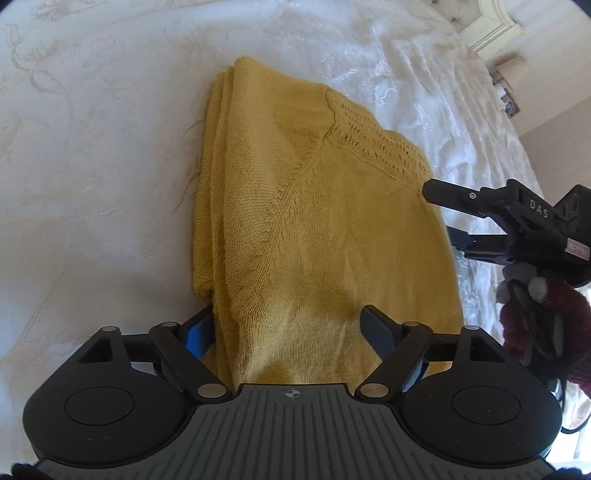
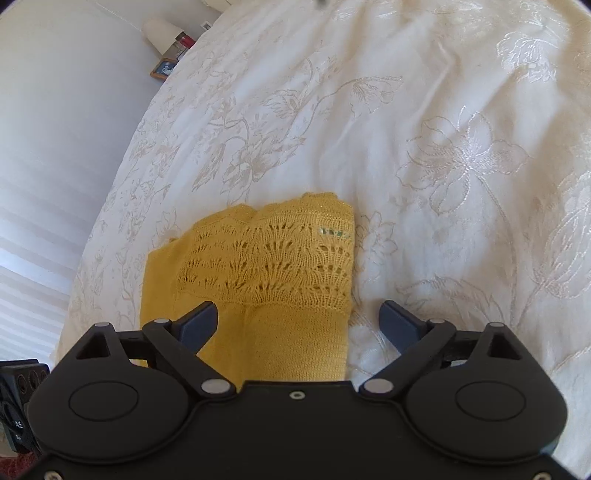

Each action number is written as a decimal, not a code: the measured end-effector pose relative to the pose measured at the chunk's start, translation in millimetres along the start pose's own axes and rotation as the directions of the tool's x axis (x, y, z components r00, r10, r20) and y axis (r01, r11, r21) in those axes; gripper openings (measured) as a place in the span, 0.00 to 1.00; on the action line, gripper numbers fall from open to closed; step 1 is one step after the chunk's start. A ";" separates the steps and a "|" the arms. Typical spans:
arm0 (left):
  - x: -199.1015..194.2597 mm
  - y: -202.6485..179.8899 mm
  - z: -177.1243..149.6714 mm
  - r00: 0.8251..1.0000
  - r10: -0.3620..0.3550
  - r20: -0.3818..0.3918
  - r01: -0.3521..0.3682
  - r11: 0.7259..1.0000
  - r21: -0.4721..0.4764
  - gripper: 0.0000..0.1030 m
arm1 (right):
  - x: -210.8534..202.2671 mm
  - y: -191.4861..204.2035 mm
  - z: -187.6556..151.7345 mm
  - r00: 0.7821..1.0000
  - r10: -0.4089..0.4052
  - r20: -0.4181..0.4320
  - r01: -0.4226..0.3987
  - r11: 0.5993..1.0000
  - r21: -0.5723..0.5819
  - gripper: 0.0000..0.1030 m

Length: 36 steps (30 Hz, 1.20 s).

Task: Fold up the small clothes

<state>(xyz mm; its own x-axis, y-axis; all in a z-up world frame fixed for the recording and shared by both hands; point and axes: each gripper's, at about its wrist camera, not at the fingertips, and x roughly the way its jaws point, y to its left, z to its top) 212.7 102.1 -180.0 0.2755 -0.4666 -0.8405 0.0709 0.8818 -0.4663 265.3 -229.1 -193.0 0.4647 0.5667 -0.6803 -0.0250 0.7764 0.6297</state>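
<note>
Closest to my left wrist camera, my left gripper [image 1: 288,332] stands with its jaws spread wide, pressing on nothing. Between them lies the near end of the yellow knitted sweater [image 1: 314,221], folded into a long stack on the bed [image 1: 92,184]. One finger [image 1: 199,332] sits at the sweater's left edge; the other rests over the cloth near its right side. Off to the right, my right gripper [image 1: 443,218] reaches in at the sweater's far right edge, its jaws apart, with a dark red sleeve [image 1: 535,325] below it. Beyond the bed stands a cream carved headboard [image 1: 487,29].

From my right wrist camera, the right gripper [image 2: 299,321] is likewise open and holds nothing. Its left finger hangs over the sweater [image 2: 266,266], its right finger over bare bedspread [image 2: 443,147], with the sweater's right edge between them. Only this view shows the lacy openwork yoke head-on, a small framed picture [image 2: 164,69] past the bed's edge, and white blinds [image 2: 44,184] at left.
</note>
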 end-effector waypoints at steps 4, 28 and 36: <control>2.7 3.1 4.8 0.999 -0.048 0.007 0.048 0.999 -0.014 0.87 | 13.0 2.2 8.1 0.999 0.047 -0.019 -0.047 0.999 -0.006 0.94; 7.5 -4.2 3.8 0.991 -0.130 0.043 0.129 0.991 0.027 0.77 | 21.8 11.9 -4.9 0.994 0.109 -0.023 -0.110 0.992 -0.055 0.99; -0.1 -9.9 15.3 0.988 -0.154 0.008 0.154 0.988 0.000 0.22 | 6.8 27.7 -5.5 0.999 0.043 -0.021 -0.044 0.997 -0.058 0.46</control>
<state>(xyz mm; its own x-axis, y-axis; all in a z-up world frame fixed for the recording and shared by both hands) 226.7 94.4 -171.0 0.2689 -0.5964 -0.7563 0.1125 0.7993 -0.5904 262.9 -202.2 -182.3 0.4444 0.6052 -0.6604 -0.0965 0.7653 0.6364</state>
